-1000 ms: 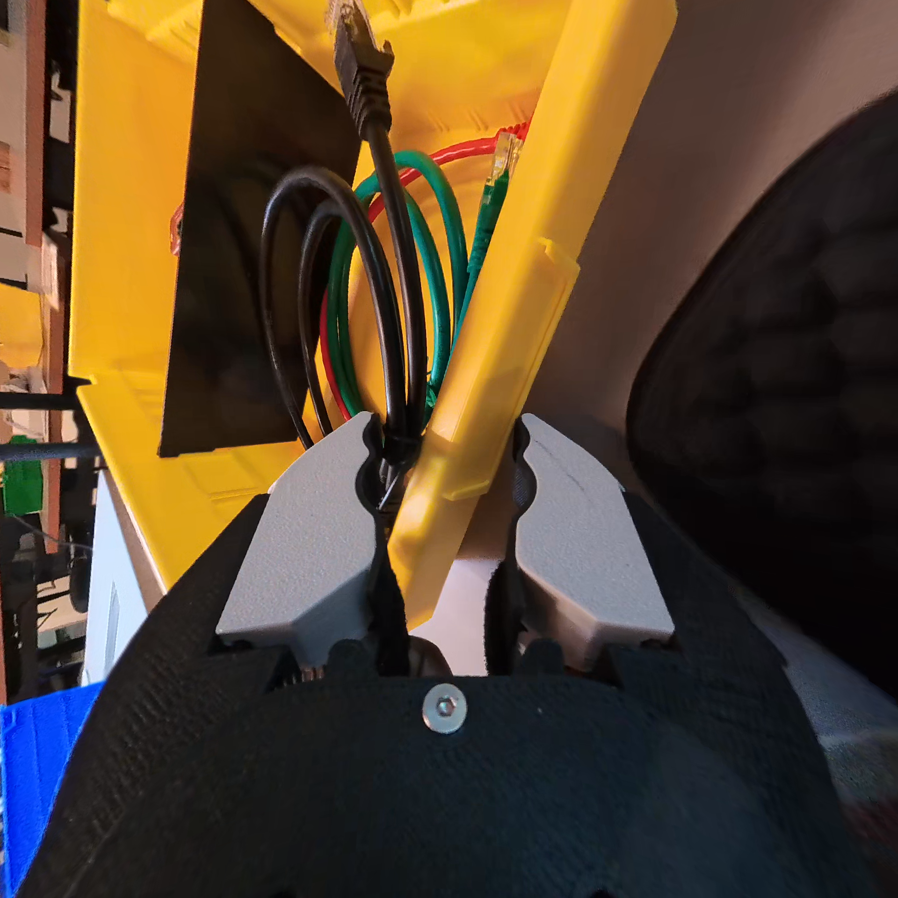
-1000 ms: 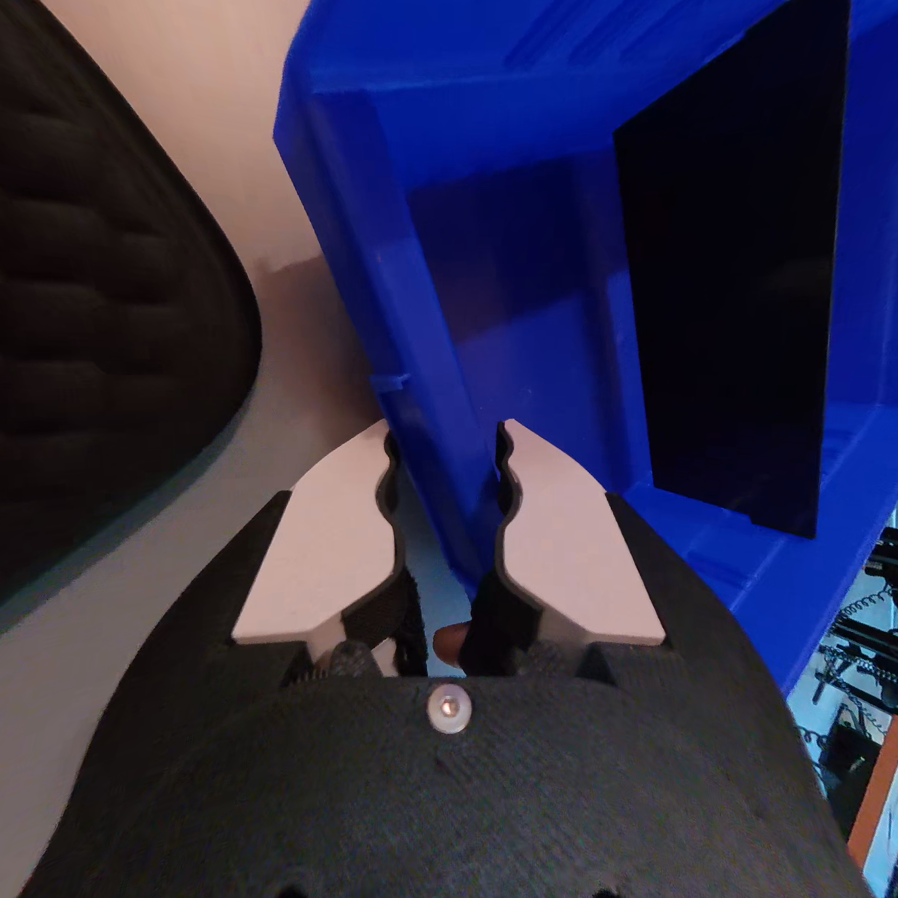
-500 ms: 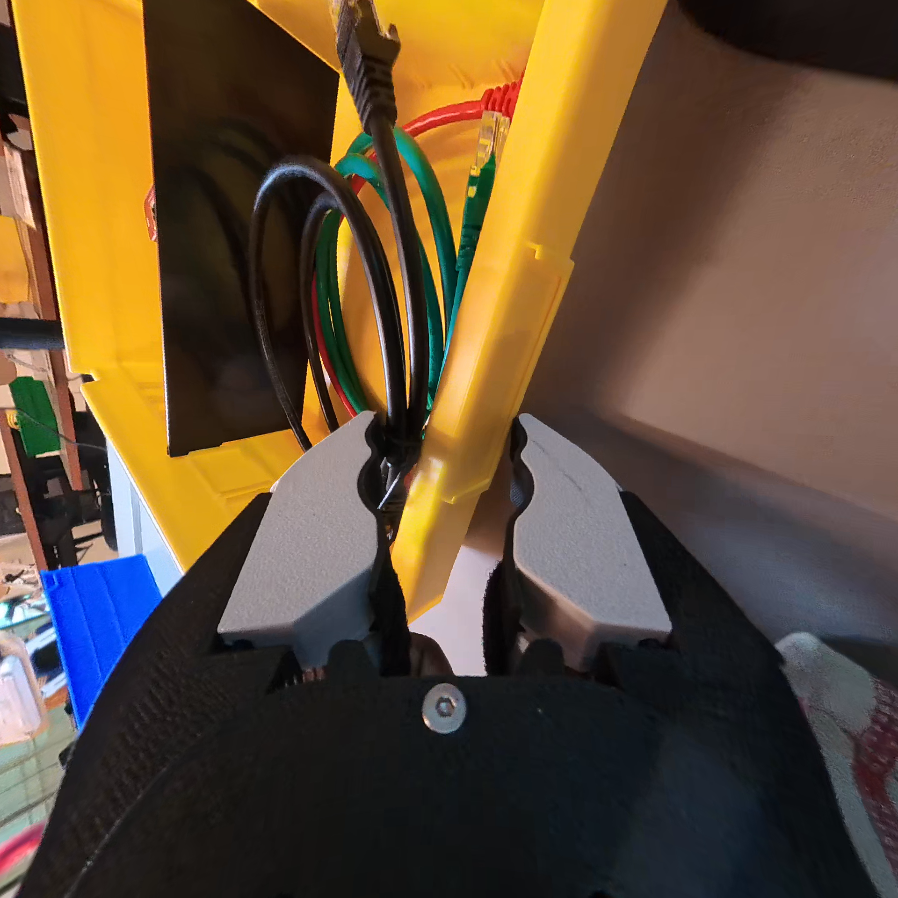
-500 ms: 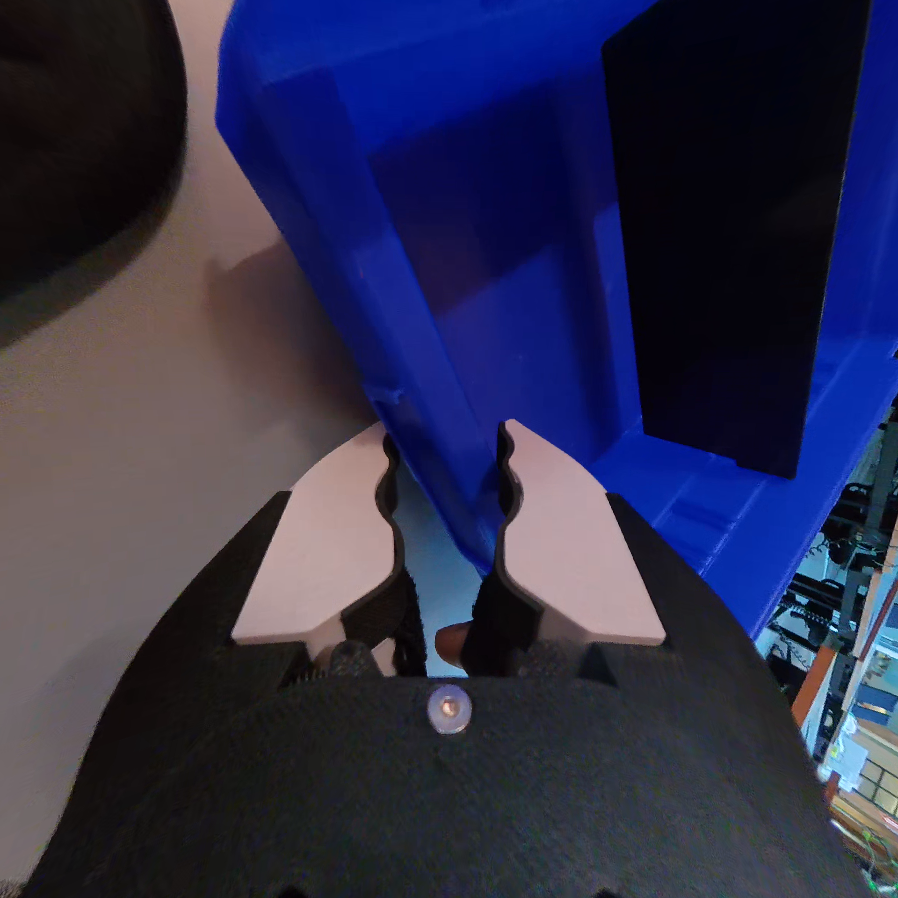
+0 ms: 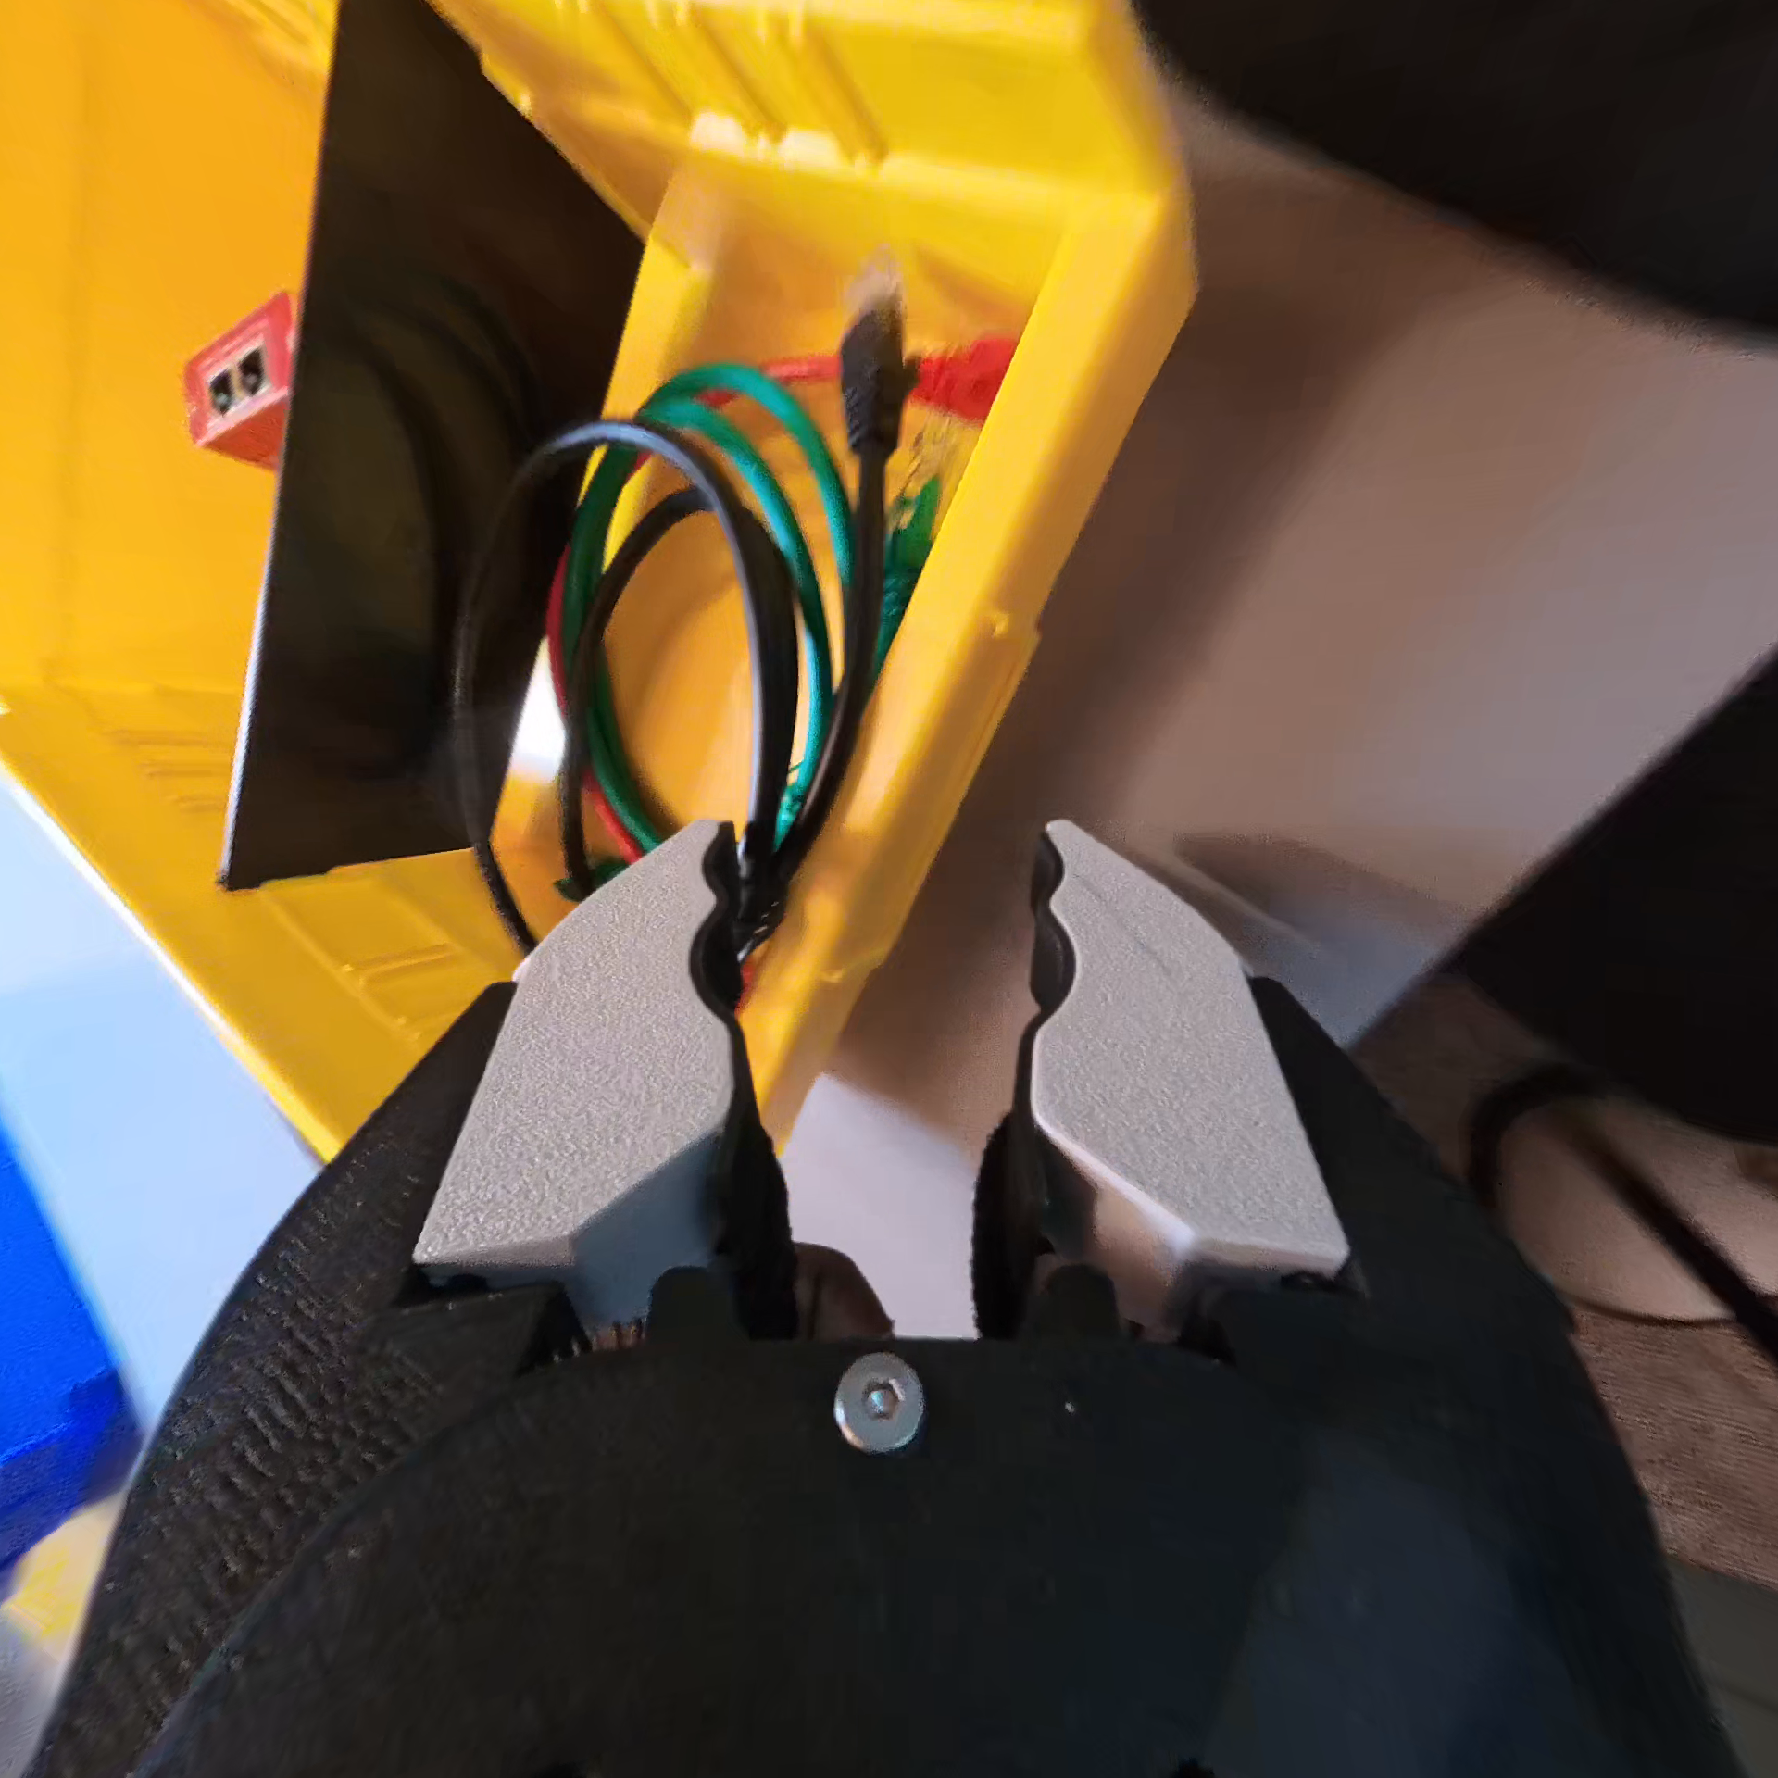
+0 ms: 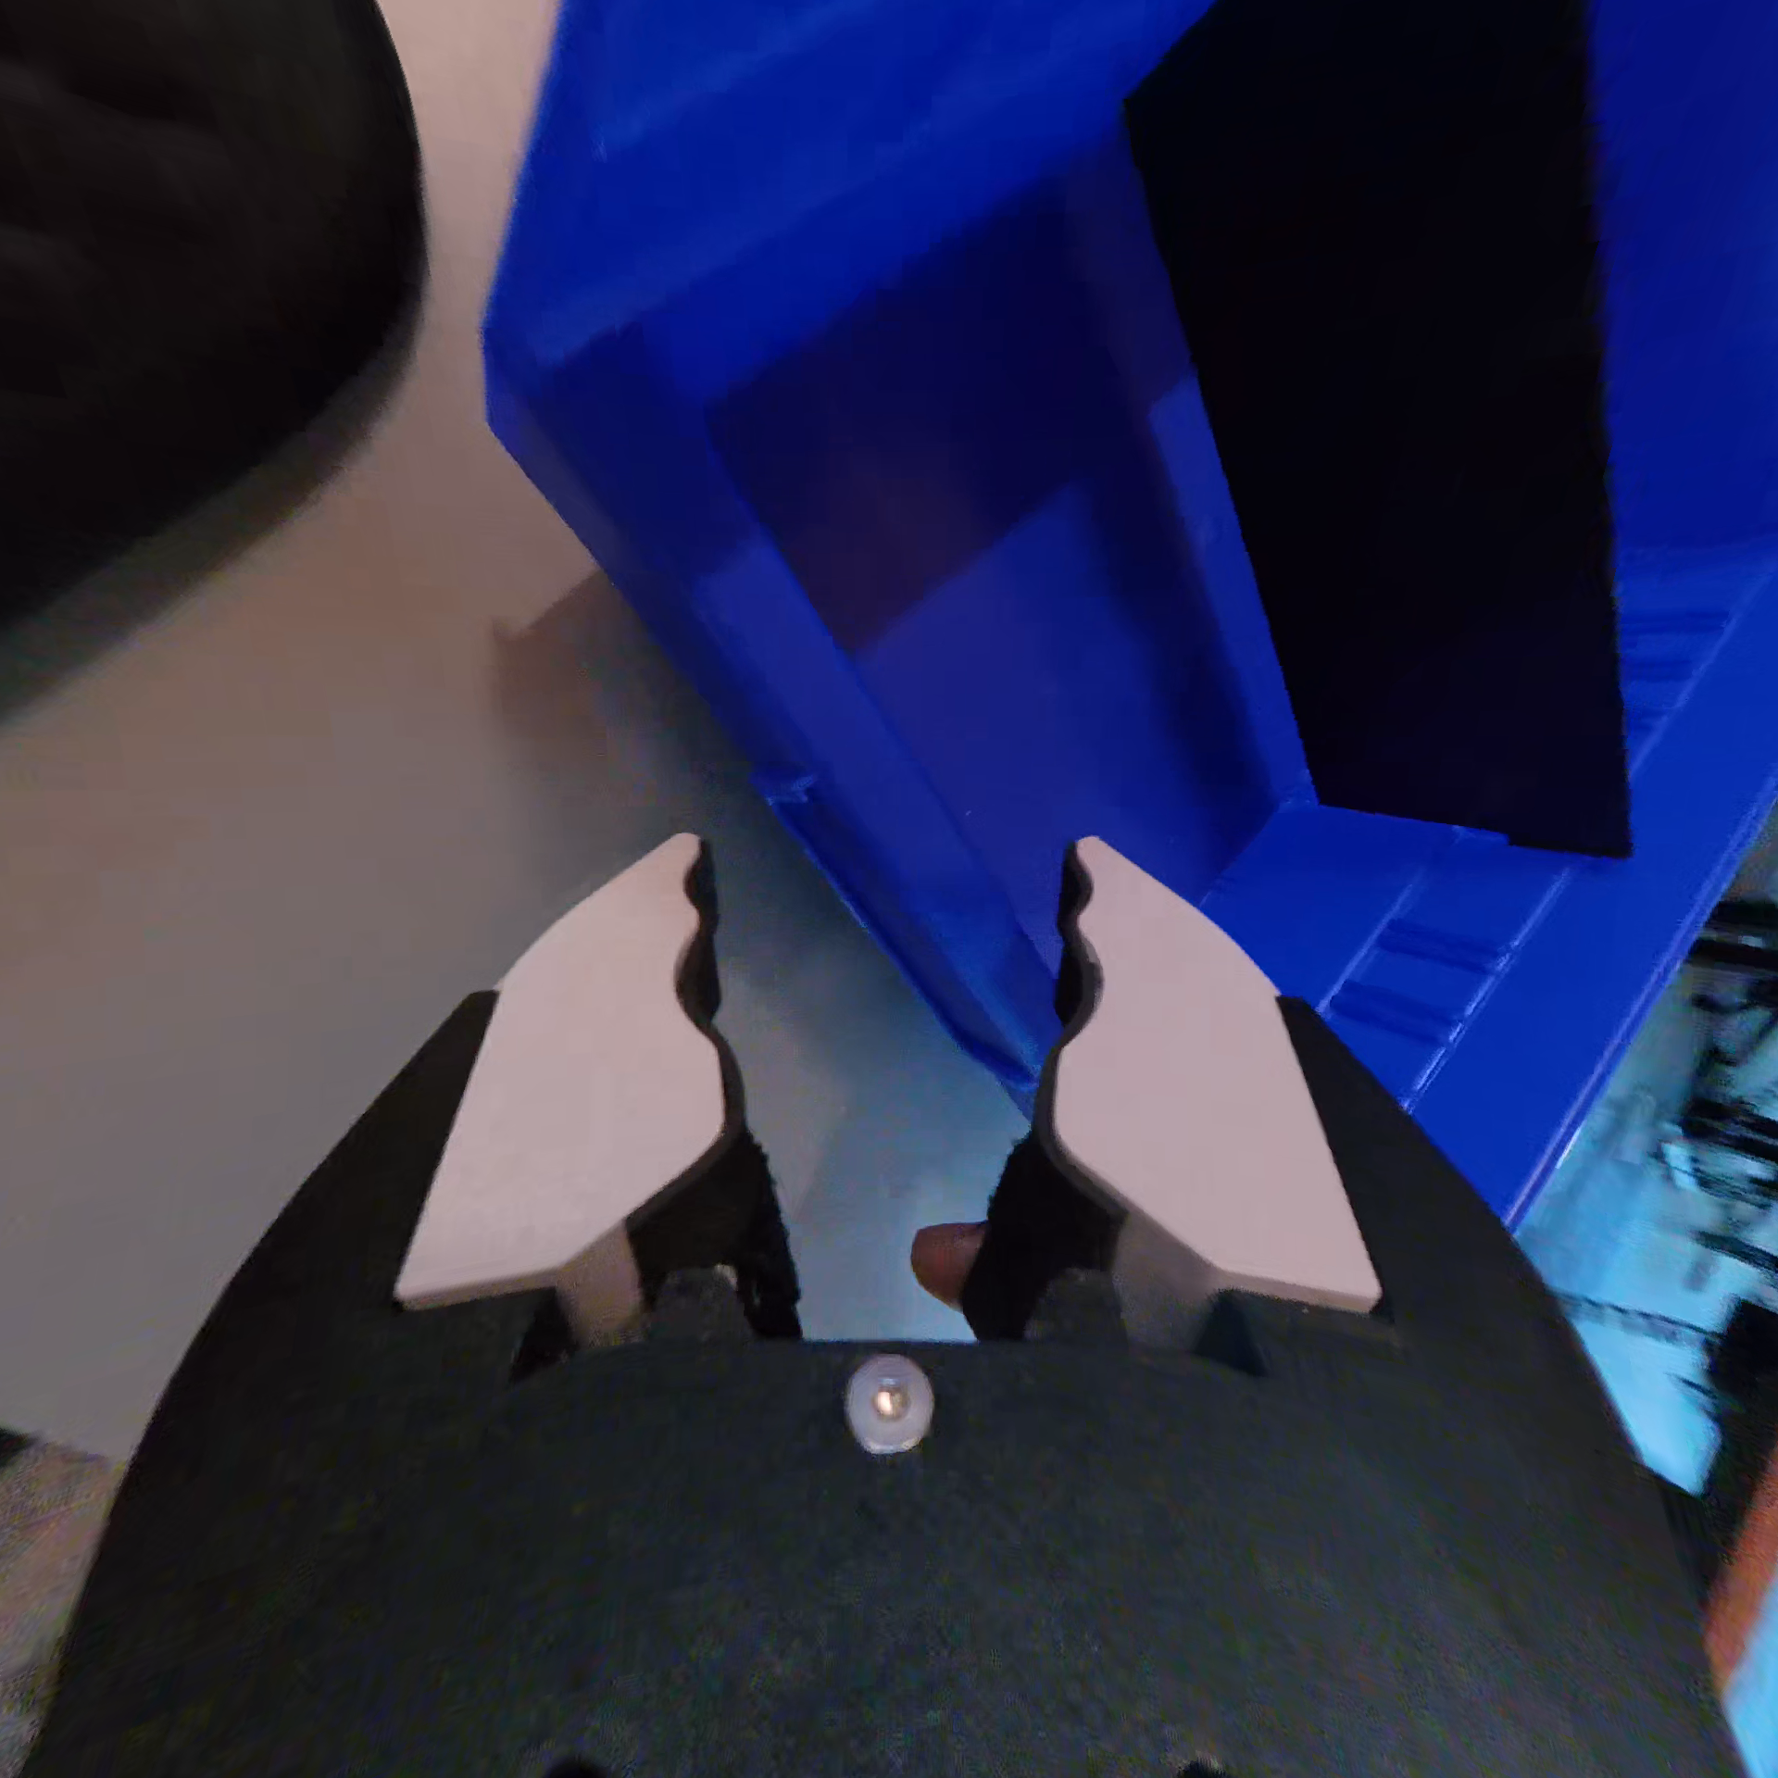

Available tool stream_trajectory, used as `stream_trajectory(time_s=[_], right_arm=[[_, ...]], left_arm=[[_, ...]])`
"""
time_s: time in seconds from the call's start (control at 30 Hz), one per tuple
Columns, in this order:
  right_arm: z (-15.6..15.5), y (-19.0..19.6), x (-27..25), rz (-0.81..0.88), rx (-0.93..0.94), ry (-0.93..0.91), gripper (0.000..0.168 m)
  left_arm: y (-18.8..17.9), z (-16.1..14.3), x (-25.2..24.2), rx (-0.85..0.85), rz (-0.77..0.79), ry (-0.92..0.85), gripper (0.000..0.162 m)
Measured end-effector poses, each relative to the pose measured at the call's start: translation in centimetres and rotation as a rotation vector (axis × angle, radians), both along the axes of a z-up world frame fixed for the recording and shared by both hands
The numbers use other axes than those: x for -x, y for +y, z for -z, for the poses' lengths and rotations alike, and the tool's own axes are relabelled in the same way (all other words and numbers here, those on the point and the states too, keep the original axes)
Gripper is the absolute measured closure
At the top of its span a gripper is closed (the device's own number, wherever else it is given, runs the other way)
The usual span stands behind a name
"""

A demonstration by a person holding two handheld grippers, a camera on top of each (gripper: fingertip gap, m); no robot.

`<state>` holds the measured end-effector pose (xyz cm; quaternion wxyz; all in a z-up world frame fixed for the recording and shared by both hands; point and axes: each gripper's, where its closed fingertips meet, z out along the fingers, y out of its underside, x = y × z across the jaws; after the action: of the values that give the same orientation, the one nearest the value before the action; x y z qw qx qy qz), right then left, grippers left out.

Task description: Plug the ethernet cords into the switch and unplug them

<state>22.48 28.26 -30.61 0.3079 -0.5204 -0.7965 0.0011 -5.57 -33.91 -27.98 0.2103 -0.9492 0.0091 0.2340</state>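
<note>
Two bins, two claws, both claws spread open.

Left claw (image 5: 880, 900) straddles the yellow bin (image 5: 1010, 616) wall, gripping nothing; coiled black, green and red cords (image 5: 712, 616) lie inside, touching its left finger, with a small red box (image 5: 241, 380) beyond a black divider (image 5: 404, 539). Right claw (image 6: 885, 928) straddles the blue bin (image 6: 770, 404) wall. I see no switch; setup seems under way, so picking a cord likely comes next.

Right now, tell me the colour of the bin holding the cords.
Yellow bin; best seen in the left wrist view.
</note>
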Motion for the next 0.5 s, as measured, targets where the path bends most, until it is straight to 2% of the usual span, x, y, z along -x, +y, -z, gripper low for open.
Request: stream_trajectory(time_s=[0.07, 0.13, 0.2, 0.3, 0.4, 0.5], right_arm=[[-2.0, -1.3, 0.5, -0.008, 0.089, 0.142, 0.091], [-4.6, -2.5, 1.1, -0.039, 0.148, 0.314, 0.09], [-7.1, -3.7, 1.4, -0.085, 0.165, 0.439, 0.091], [-9.1, -5.4, 1.6, -0.149, 0.164, 0.51, 0.094], [-10.0, -6.6, 1.8, -0.19, 0.146, 0.522, 0.094], [-10.2, -7.0, 1.5, -0.199, 0.124, 0.511, 0.095]], left_arm=[[1.1, -1.7, -2.1, -0.091, 0.034, -0.135, 0.102], [2.7, -4.4, -3.4, -0.213, 0.073, -0.237, 0.094], [4.2, -7.5, -3.0, -0.331, 0.113, -0.252, 0.086], [6.6, -11.4, 0.0, -0.464, 0.122, -0.226, 0.086], [8.5, -12.3, 5.0, -0.465, 0.047, -0.238, 0.089], [9.6, -10.5, 10.0, -0.337, -0.017, -0.253, 0.09]])
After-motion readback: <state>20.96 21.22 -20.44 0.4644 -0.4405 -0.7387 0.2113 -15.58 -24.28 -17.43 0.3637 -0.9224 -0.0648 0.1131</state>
